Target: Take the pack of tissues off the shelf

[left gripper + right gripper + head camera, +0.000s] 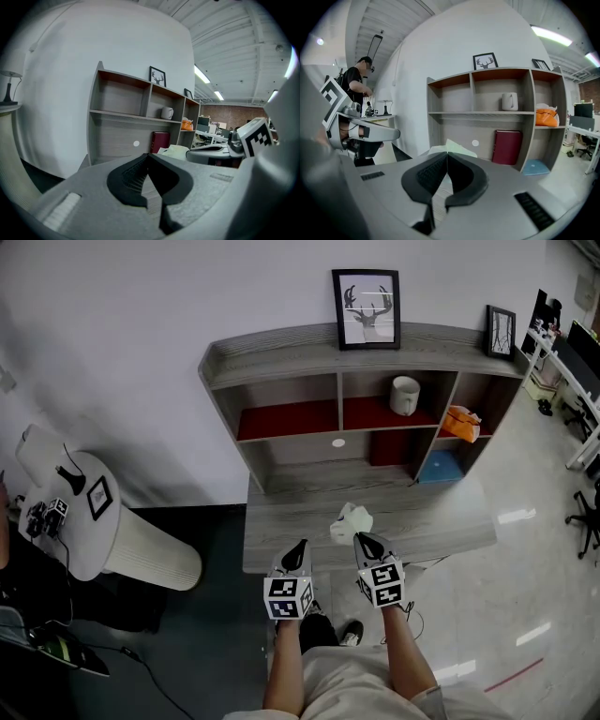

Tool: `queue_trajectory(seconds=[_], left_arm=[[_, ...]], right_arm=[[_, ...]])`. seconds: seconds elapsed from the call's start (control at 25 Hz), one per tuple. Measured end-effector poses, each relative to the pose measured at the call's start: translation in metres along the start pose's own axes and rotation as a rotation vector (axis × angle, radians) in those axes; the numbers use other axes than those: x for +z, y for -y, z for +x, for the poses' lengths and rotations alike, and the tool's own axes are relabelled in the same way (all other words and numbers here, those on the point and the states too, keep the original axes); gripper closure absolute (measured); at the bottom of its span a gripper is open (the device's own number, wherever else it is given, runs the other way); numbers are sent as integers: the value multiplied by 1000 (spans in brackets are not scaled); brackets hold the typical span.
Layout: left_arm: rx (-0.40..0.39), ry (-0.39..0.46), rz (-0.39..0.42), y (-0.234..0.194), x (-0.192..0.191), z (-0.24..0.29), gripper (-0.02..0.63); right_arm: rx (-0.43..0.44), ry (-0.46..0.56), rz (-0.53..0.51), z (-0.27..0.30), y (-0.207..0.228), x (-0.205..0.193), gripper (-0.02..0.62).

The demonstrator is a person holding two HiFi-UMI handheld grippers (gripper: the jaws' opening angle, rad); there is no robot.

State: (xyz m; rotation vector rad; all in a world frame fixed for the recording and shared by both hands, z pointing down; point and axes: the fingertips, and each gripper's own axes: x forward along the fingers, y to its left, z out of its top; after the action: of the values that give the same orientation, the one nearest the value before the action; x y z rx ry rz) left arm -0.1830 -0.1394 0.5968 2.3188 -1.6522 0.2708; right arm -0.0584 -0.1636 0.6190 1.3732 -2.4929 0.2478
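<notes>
The pale green-white pack of tissues [351, 522] lies on the grey wooden desk [441, 521], in front of the shelf unit [281, 348]. My right gripper [362, 538] is shut, its tips right at the near edge of the pack; whether they touch it I cannot tell. In the right gripper view the pack [457, 147] peeks out just behind the closed tips [447, 153]. My left gripper [299, 546] is shut too and holds nothing, a little left of the pack. The left gripper view shows its jaws [149, 154] meeting, with the pack [176, 151] off to the right.
The shelf holds a white mug [405, 395], an orange bundle [461, 423], a blue item [439, 465] and a red book [507, 146]. Two framed pictures [367, 308] stand on top. A round white side table [84, 521] stands left, where a person [356, 82] works.
</notes>
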Motion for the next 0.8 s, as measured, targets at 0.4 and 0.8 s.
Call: queue_trajectory(seconds=[0.4, 0.8], left_arm=[[7, 1, 6, -5, 2, -4, 598], [17, 13, 3, -11, 8, -9, 598]], right_arm=[[-14, 26, 10, -1, -1, 7, 578], [-12, 40, -9, -1, -2, 19, 578]])
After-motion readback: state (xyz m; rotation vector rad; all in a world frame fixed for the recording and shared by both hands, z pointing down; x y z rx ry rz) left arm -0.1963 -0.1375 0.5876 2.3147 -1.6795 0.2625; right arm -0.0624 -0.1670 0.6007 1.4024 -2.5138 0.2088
